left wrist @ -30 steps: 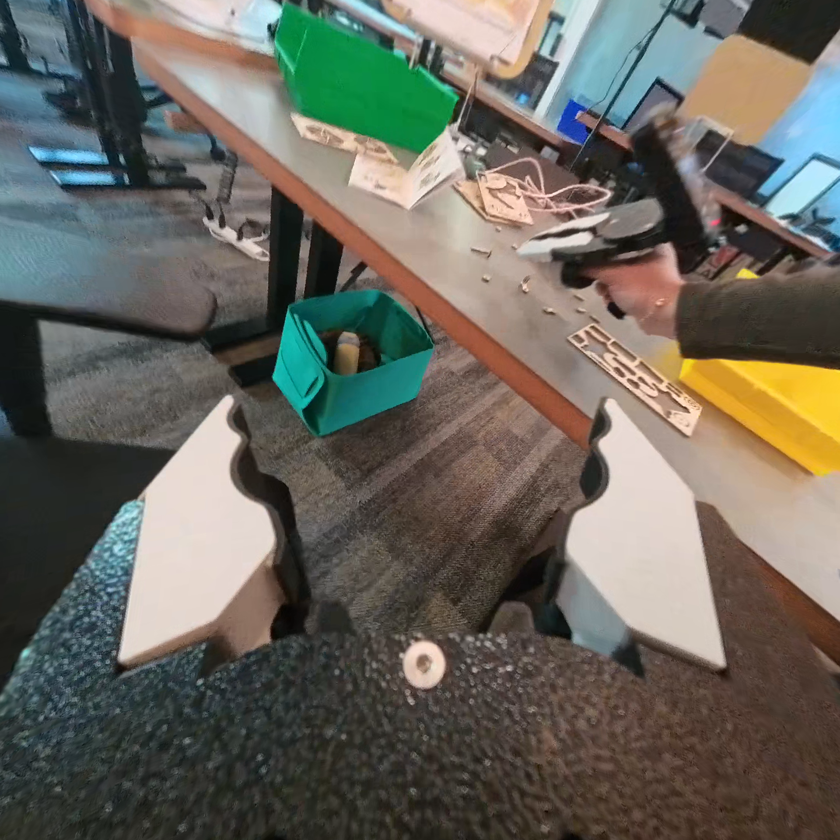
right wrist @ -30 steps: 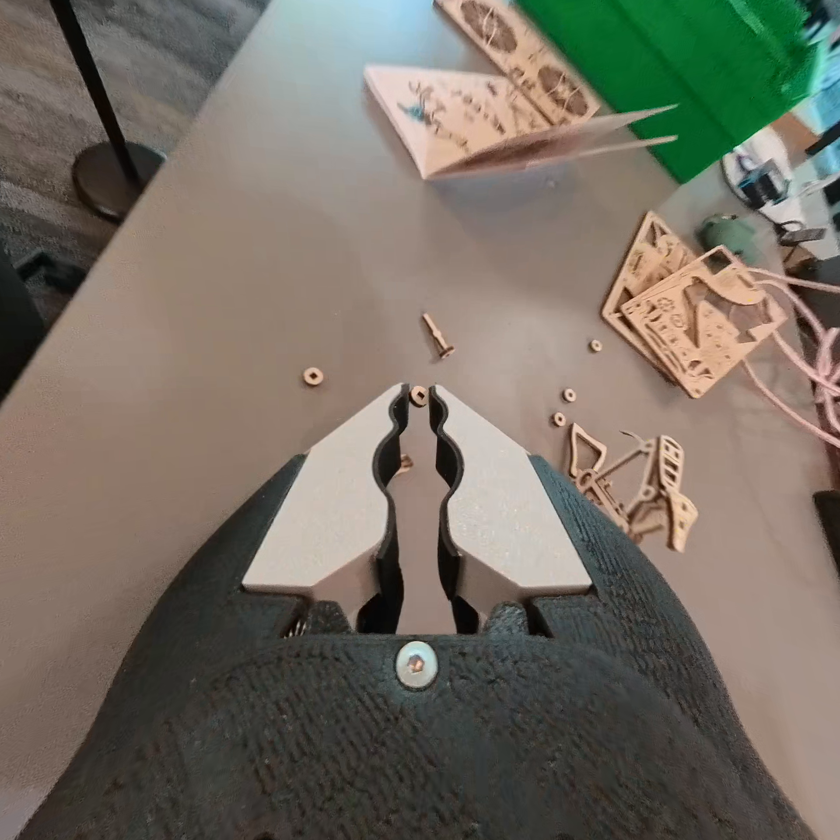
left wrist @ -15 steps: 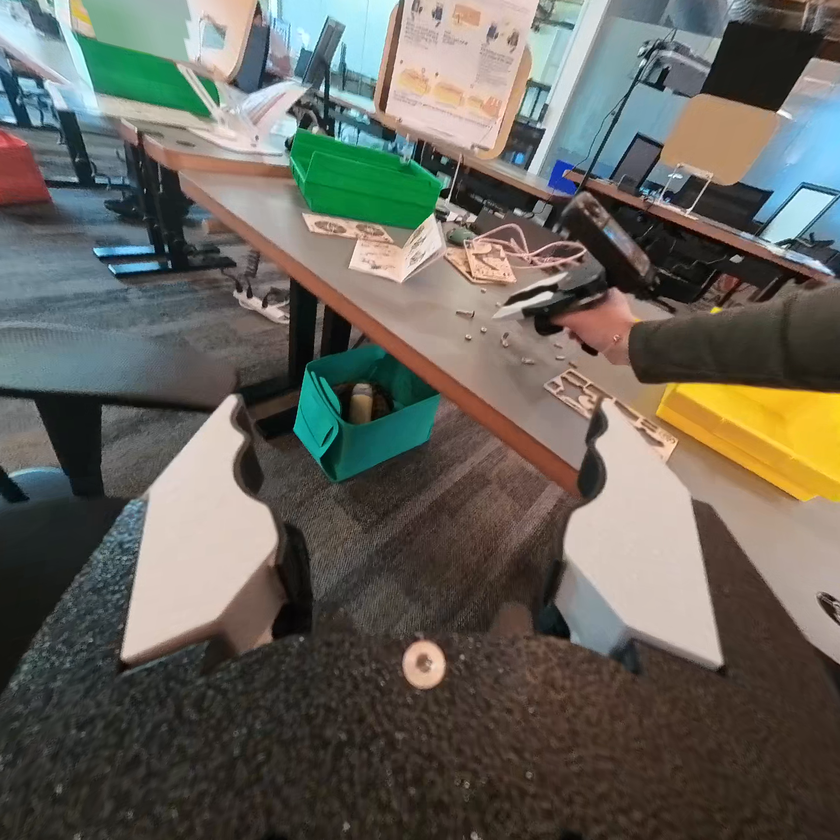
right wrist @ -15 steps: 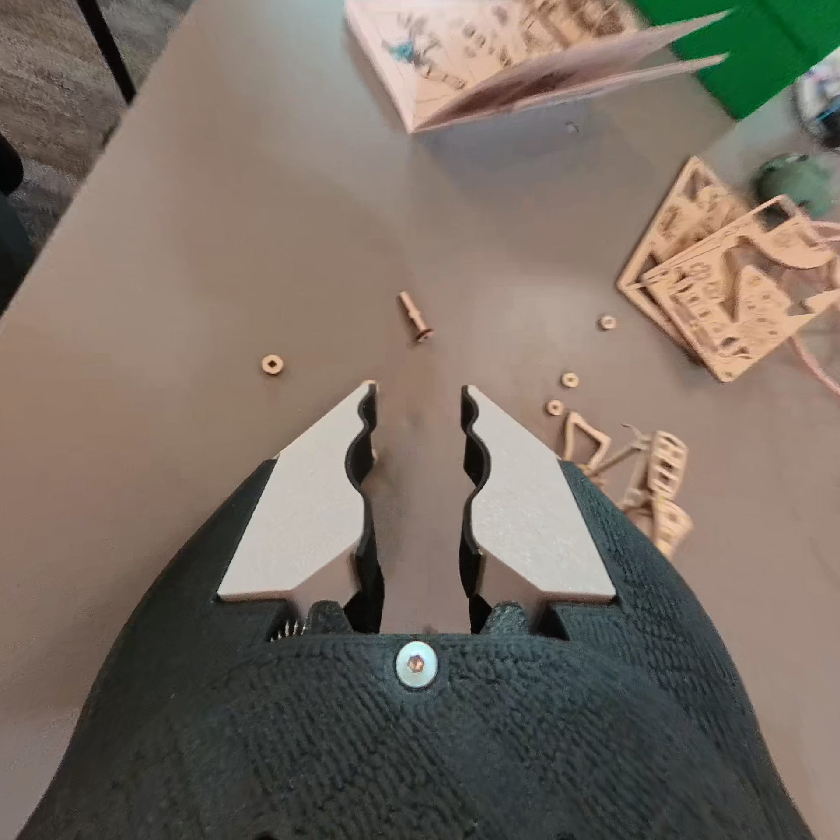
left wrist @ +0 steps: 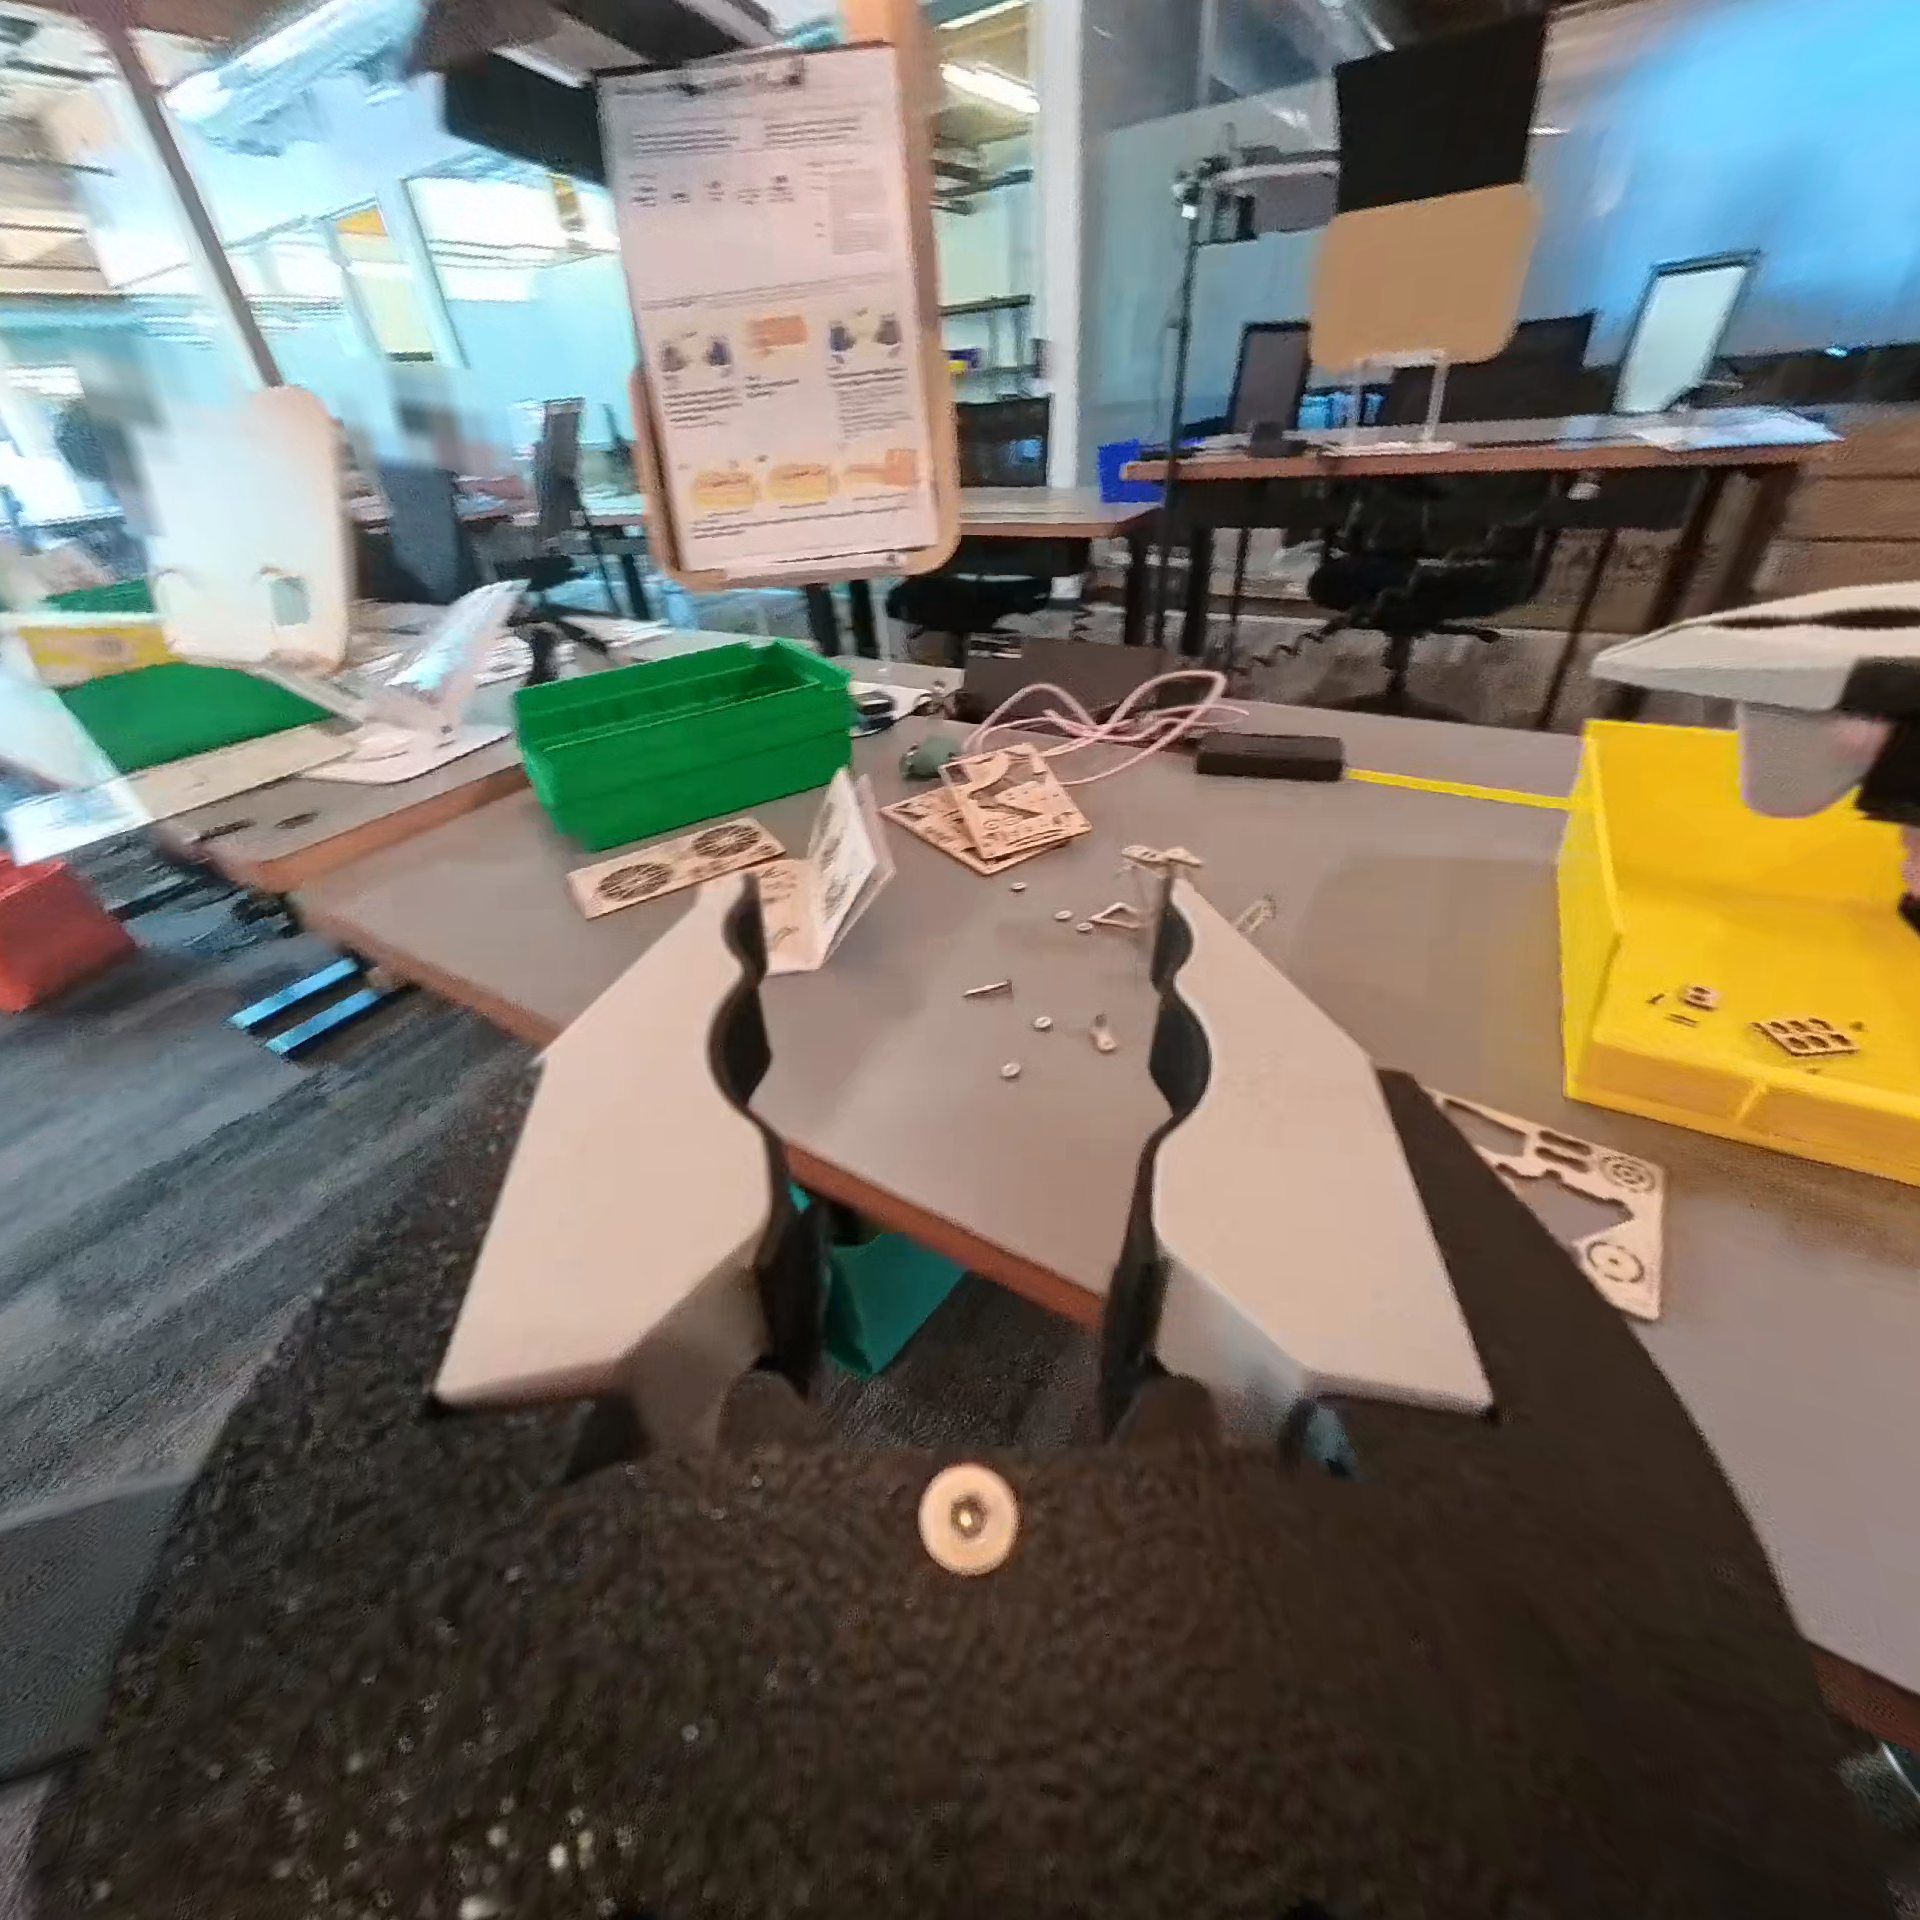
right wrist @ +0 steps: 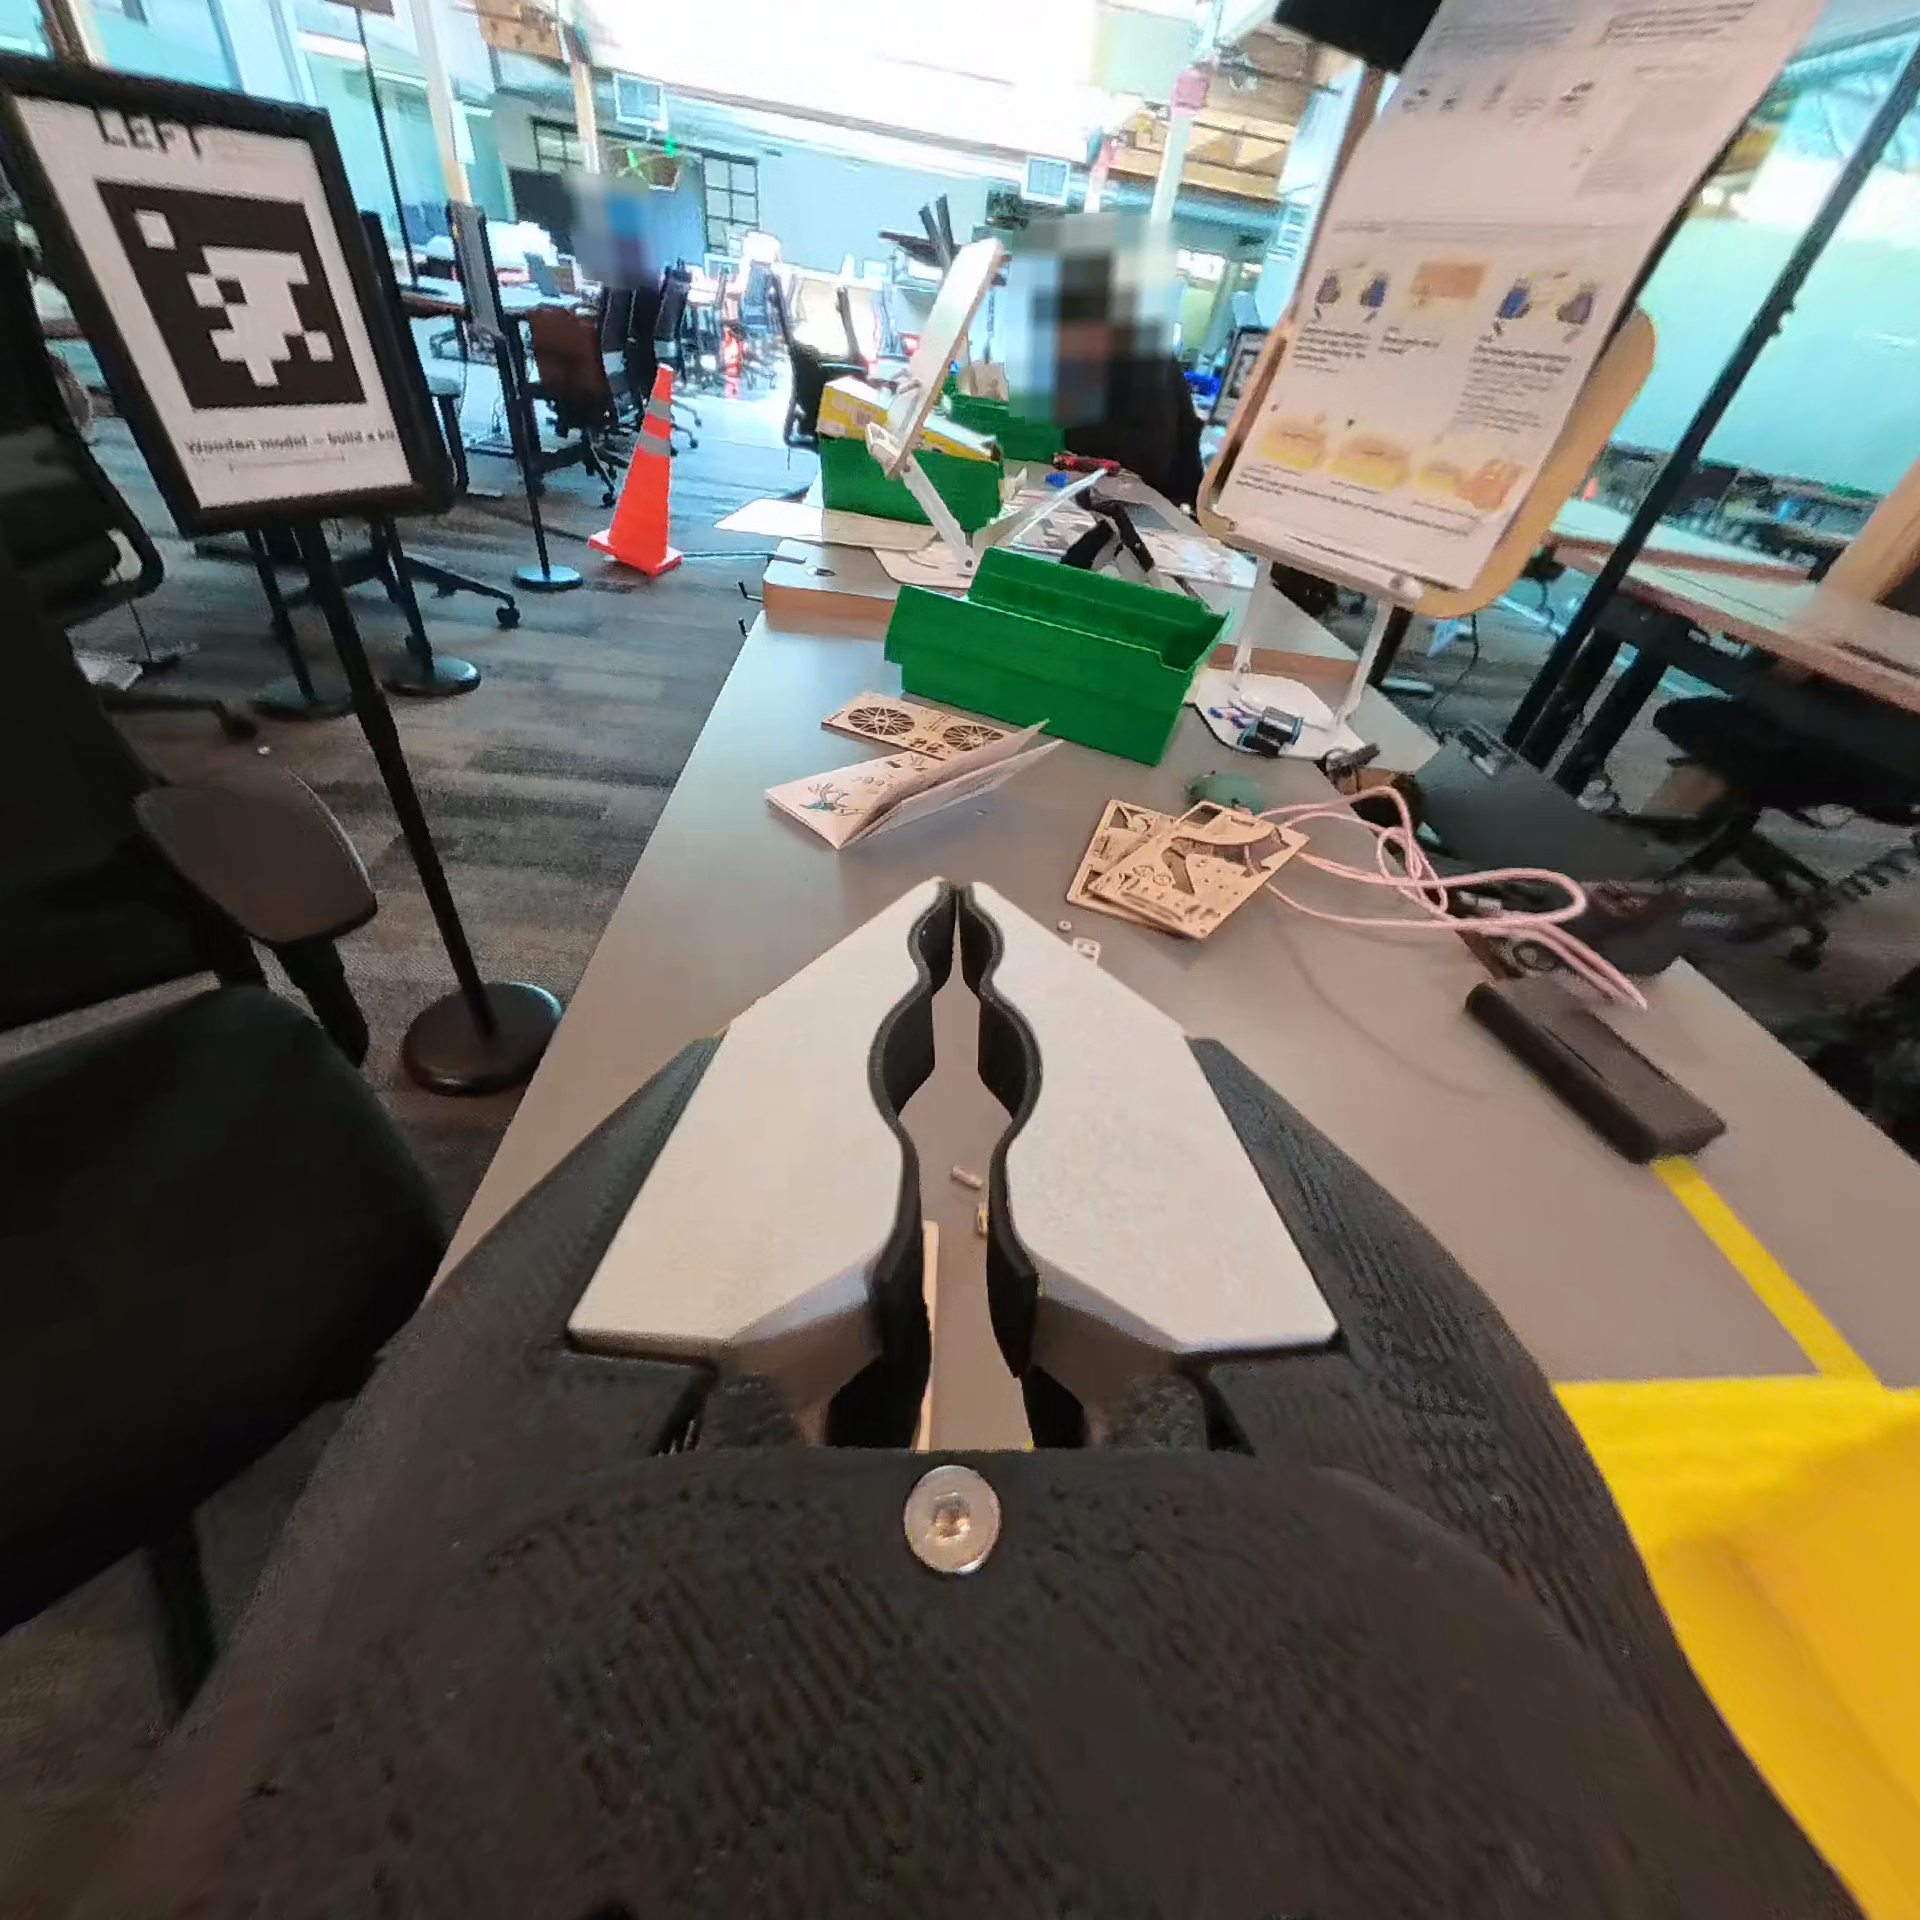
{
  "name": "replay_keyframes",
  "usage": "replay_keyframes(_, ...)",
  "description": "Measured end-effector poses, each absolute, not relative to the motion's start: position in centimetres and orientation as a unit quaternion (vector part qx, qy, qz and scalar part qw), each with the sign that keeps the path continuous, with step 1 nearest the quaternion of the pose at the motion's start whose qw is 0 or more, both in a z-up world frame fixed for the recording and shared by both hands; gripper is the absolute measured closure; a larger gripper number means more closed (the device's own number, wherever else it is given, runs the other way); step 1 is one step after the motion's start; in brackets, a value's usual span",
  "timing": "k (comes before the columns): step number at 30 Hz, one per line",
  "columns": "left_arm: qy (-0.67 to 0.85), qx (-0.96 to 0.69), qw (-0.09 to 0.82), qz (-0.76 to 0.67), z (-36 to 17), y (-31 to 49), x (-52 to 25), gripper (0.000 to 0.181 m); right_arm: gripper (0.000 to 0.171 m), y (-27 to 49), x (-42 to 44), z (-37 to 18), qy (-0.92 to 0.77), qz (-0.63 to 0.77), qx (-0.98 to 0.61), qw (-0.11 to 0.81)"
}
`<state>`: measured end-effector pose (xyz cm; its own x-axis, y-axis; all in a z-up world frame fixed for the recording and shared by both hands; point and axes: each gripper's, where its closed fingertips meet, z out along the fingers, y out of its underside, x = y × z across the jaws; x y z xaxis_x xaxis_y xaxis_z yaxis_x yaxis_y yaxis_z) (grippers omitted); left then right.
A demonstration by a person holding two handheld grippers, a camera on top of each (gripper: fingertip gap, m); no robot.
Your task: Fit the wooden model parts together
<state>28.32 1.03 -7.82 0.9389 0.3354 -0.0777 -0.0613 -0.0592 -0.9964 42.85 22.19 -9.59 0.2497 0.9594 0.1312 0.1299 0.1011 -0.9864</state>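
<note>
Wooden model parts lie on the grey table (left wrist: 914, 1101). In the left wrist view I see loose washers (left wrist: 1039, 1023), a pin (left wrist: 987, 990), a partly built frame piece (left wrist: 1153, 862), stacked part sheets (left wrist: 997, 805) and a cut-out sheet (left wrist: 1590, 1216). My left gripper (left wrist: 961, 904) is wide open and empty, held off the table's near edge. My right gripper (right wrist: 956, 902) is shut above the table, and I see nothing between its tips. Below its jaws lie small pieces (right wrist: 966, 1176). The part sheets (right wrist: 1184, 868) are ahead to its right. It also shows in the left wrist view (left wrist: 1766, 665) at the far right.
A green bin (left wrist: 686, 738), an open booklet (left wrist: 831, 883) and a wheel sheet (left wrist: 675, 878) sit at the back left. A yellow bin (left wrist: 1745, 987) stands right. A pink cable (right wrist: 1455, 883), a black block (right wrist: 1590, 1070), a sign stand (right wrist: 208, 291) and a chair (right wrist: 156, 1091) are nearby.
My right gripper opened and then shut, and it rose and tilted up from the small parts. My left gripper swung up from the floor side to face the tabletop, still open.
</note>
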Motion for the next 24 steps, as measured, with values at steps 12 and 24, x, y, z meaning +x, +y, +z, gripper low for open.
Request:
replay_keyframes(12,0.036,-0.743,0.667,0.052,-10.2,15.7,28.5,0.111,0.159,26.8,49.8,-6.5,-0.37,0.358,-0.601,0.611)
replay_keyframes(24,0.3,-0.729,0.615,0.0,-19.6,30.1,24.3,0.102,0.149,26.6,53.6,-12.2,-0.092,0.172,-0.691,0.696)
